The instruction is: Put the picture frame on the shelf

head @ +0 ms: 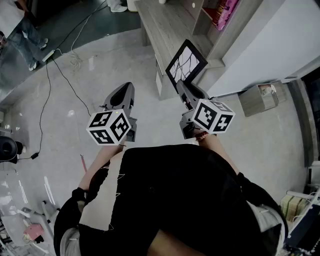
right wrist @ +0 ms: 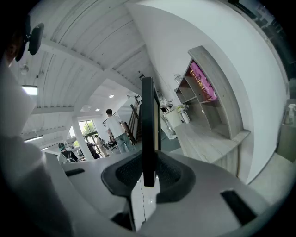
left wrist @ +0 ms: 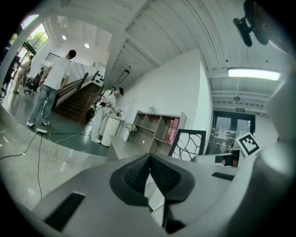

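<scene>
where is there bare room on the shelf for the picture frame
The shelf's long low top is bare, bordered by the cubbies on one side and the floor on the other. Crowded: the cubby with pink books, and the far end by the flower vase.

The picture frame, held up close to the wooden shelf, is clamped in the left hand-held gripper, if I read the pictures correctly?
Not quite: the picture frame is clamped in the right hand-held gripper, not the left. The right gripper view shows its jaws closed on the frame's edge. The left hand-held gripper is shut on nothing. The frame is indeed held up close to the wooden shelf.
</scene>
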